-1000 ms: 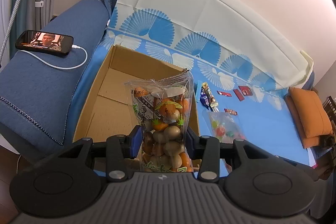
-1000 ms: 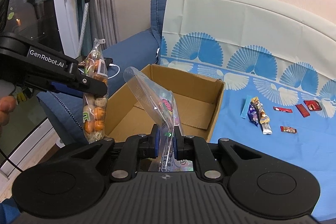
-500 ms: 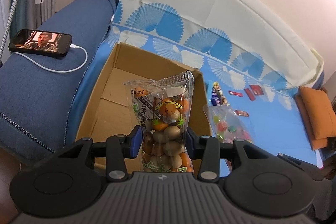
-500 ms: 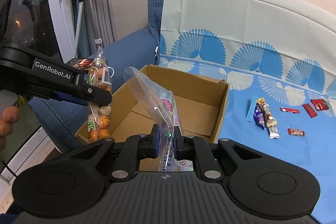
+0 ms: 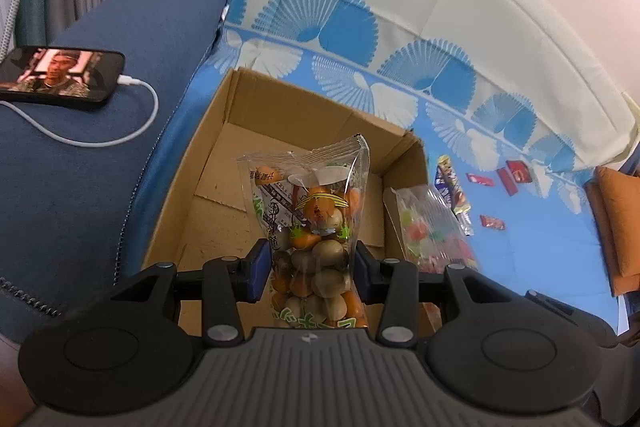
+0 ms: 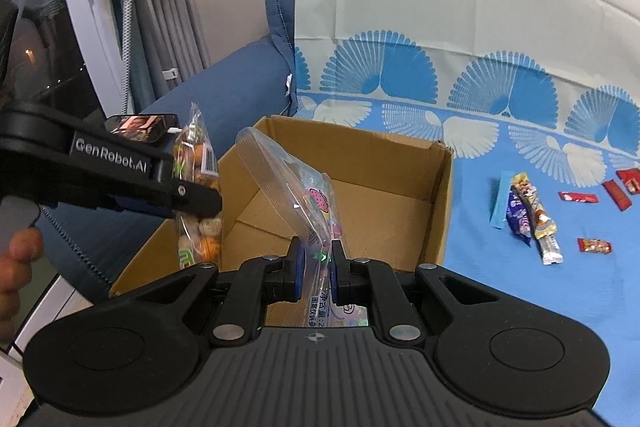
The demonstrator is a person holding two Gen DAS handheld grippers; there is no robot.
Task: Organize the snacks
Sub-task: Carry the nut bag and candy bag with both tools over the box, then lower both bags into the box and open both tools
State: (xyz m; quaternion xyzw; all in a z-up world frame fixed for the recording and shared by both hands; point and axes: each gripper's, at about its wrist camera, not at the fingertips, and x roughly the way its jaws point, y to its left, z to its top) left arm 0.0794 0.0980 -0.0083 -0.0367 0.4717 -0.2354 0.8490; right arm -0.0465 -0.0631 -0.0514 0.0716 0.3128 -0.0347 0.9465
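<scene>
My left gripper (image 5: 310,269) is shut on a clear bag of orange and beige round snacks (image 5: 316,235), held upright over the near part of the open cardboard box (image 5: 208,163). In the right wrist view that same bag of round snacks (image 6: 198,187) hangs from the left gripper (image 6: 196,205) at the box's left wall. My right gripper (image 6: 314,273) is shut on a clear zip bag of colourful candies (image 6: 300,199) above the box (image 6: 438,211) near its front edge. In the left wrist view the zip bag (image 5: 430,231) shows blurred at the box's right wall.
Several small wrapped snacks (image 6: 532,219) lie on the blue cloth (image 6: 520,307) right of the box. A phone (image 5: 60,75) on a white cable rests on the dark blue sofa arm (image 5: 80,187). An orange cushion (image 5: 620,227) lies at the far right. A person's fingers (image 6: 20,259) show at the left.
Both grippers have moved forward and down toward the box with their bags still held. The box now looks larger and lies under both bags.
</scene>
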